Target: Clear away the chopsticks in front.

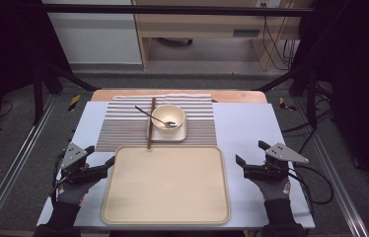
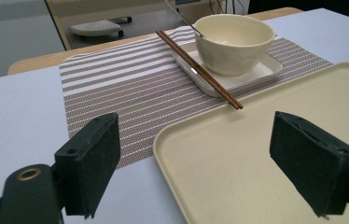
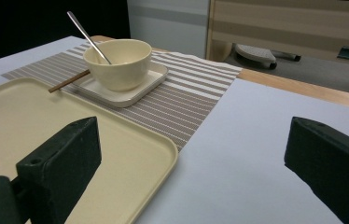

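Tray (image 1: 123,207) edges — open tongs (image 1: 99,155) alongside

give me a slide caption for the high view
Open left gripper and right gripper flank an empty tray; bowl with spoon beyond.

1. Tray (image 1: 166,197) sits on the desk (image 1: 251,123) at the near edge, centred.
2. Placemat (image 1: 123,126) lies behind the tray, its near edge touching or just under the tray's far rim.
3. Plate (image 1: 178,134) is on the placemat, right of its middle, just behind the tray.
4. Bowl (image 1: 168,117) stands on the plate.
5. Spoon (image 1: 148,114) rests in the bowl, handle leaning out over the rim to the far left.
6. Chopsticks (image 1: 151,123) lie along the plate's left edge, near tips reaching the tray's far rim.
7. Left gripper (image 1: 98,160) is just left of the tray; in the left gripper view its jaws straddle the tray's corner.
8. Right gripper (image 1: 251,159) is right of the tray, a little apart.
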Available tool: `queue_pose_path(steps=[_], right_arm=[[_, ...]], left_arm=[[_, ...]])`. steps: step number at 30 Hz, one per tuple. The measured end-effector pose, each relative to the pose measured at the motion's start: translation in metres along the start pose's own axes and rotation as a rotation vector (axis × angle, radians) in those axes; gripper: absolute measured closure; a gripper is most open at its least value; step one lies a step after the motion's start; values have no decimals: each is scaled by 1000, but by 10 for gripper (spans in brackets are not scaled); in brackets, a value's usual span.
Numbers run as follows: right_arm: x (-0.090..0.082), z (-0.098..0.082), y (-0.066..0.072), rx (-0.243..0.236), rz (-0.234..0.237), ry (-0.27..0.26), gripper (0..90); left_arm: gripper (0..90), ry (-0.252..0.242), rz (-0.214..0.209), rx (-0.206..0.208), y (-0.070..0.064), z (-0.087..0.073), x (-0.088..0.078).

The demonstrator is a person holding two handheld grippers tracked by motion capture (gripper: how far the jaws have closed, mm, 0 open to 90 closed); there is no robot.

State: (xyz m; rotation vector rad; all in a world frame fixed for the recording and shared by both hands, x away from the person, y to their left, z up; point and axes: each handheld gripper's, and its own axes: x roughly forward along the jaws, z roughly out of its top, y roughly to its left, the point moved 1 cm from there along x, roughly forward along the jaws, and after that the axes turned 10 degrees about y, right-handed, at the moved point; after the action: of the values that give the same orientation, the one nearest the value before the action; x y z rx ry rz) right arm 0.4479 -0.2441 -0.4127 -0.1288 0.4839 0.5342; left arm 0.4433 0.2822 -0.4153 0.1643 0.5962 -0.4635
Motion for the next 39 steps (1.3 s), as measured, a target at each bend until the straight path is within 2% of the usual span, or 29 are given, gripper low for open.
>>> queue_pose_path(steps=[6, 13, 21, 27, 31, 32, 37, 39], right_arm=[[1, 0, 1, 3, 13, -4, 41], [1, 1, 1, 9, 19, -8, 42], [3, 1, 3, 7, 33, -7, 44], [4, 1, 3, 0, 29, -3, 44], [4, 1, 3, -5, 32, 0, 45], [5, 2, 4, 0, 36, 3, 46], [6, 3, 4, 2, 39, 3, 47], [6, 3, 4, 2, 40, 1, 47]], left_arm=[[158, -4, -7, 7, -2, 5, 2], [161, -15, -17, 10, -1, 20, 7], [168, -6, -28, 53, -9, 41, 27], [175, -1, -32, 53, -9, 52, 42], [186, -3, -44, 40, -11, 59, 57], [186, 16, -41, 42, -12, 62, 66], [189, 39, -23, 65, -15, 66, 80], [189, 48, -27, 52, -15, 69, 89]])
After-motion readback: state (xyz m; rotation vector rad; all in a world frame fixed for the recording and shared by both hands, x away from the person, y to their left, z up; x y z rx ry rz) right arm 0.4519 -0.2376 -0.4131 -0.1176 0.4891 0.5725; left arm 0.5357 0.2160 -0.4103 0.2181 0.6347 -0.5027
